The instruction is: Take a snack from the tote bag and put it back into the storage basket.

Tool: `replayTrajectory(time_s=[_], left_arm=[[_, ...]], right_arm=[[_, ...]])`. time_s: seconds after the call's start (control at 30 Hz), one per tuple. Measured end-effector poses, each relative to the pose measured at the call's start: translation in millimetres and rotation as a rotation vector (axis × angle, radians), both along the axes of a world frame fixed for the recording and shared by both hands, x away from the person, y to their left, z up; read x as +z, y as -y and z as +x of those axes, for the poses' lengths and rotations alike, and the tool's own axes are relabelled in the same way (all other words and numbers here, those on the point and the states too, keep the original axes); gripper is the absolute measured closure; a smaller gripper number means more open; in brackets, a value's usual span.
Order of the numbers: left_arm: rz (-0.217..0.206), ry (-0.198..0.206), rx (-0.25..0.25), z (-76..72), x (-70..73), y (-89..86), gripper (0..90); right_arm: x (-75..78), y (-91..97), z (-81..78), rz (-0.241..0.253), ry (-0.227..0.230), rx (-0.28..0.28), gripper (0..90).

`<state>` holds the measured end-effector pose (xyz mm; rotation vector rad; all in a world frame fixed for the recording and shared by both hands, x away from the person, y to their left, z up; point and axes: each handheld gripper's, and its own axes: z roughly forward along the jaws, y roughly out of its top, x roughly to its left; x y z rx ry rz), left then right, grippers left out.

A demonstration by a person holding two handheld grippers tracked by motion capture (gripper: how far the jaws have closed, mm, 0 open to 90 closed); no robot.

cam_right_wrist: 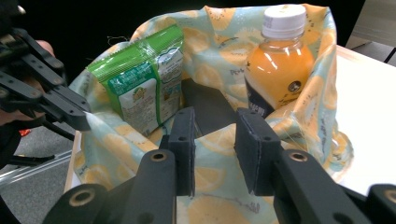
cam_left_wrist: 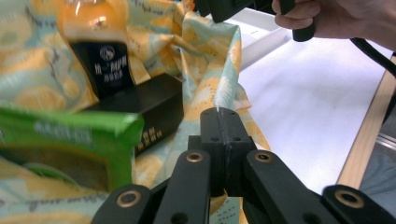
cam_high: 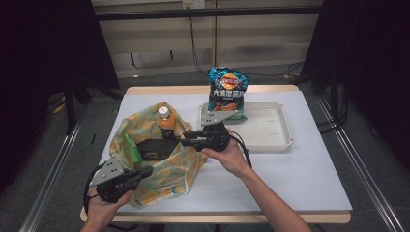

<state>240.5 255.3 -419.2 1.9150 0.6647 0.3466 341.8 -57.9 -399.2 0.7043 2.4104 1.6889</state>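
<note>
At the near left corner of the white table [cam_high: 309, 169], the left gripper [cam_high: 143, 172] sits in the person's left hand [cam_high: 99, 205], its jaws pressed together on the near rim of the cloth bag [cam_high: 164, 171]; in the left gripper view a thin fold of the fruit-printed fabric runs up between the two closed black jaws. Just beyond that pinch, the green snack packet [cam_left_wrist: 70, 140] fills the lower left of the left gripper view, blurred and cut off by the frame edge, so its printing cannot be read there.

Farther in, the right gripper [cam_high: 189, 138] is held by the right hand [cam_high: 227, 154] at the bag's far-right rim. Its jaws stand apart, one on each side of the rim fabric (whether either pad actually touches the cloth is hard to tell), and the bag's mouth opens just ahead of them.

Inside the bag, a dark box [cam_high: 153, 147] lies flat on the bottom, partly covered by the packet and the folds. The orange drink bottle [cam_right_wrist: 279, 60] stands upright against the far wall, white cap on, its label too small to read.

Beyond the bag, a white tray [cam_high: 270, 126] rests on the table, with a blue chip bag [cam_high: 227, 92] standing at its far-left corner.
</note>
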Motion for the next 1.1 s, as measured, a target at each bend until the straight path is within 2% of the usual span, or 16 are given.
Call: replayTrajectory(time_s=[0.07, 0.17, 0.27, 0.33, 0.43, 0.63, 0.77, 0.8, 0.97, 1.03, 1.1], left_arm=[[0.011, -0.005, -0.007, -0.1, -6.1, -0.3, 90.0], [0.0, -0.035, -0.019, -1.6, -13.2, -1.5, 90.0], [0.012, -0.035, -0.002, 0.4, -17.9, -5.6, 90.0], [-0.017, -0.06, 0.005, 1.3, -20.4, -9.0, 89.9], [-0.012, -0.086, 0.004, 2.8, -25.6, -10.7, 89.7], [-0.039, -0.085, 0.004, 4.1, -26.7, -11.2, 85.0], [-0.041, -0.067, 0.0, 1.5, -25.5, -10.4, 84.7], [-0.054, -0.075, -0.003, -0.6, -25.3, -8.9, 84.5], [-0.022, -0.061, -0.021, -9.7, -21.8, -0.2, 79.7], [0.017, -0.043, -0.035, -11.0, -20.8, 3.4, 78.6], [0.016, -0.049, -0.046, -10.4, -21.0, 3.9, 80.1]], right_arm=[[-1.0, -3.1, -2.0, -0.001, 0.0, 0.006, 65.6], [-2.2, -9.2, -6.7, 0.015, 0.003, 0.019, 63.2], [-6.7, -16.9, -10.1, 0.027, -0.001, 0.023, 59.5], [-10.7, -23.2, -12.9, 0.024, -0.005, 0.021, 56.4], [-15.2, -33.0, -15.5, 0.024, -0.008, 0.036, 53.5], [-16.9, -49.3, -16.8, 0.02, -0.012, 0.057, 50.0], [-16.0, -62.1, -17.5, 0.014, -0.011, 0.079, 48.6], [-15.6, -65.6, -17.9, 0.013, -0.011, 0.086, 48.6], [-14.0, -84.2, -20.1, 0.005, -0.01, 0.119, 47.8], [-13.7, -90.2, -20.3, -0.004, -0.008, 0.131, 45.4], [-12.3, -92.9, -20.7, 0.022, -0.01, 0.136, 46.5]])
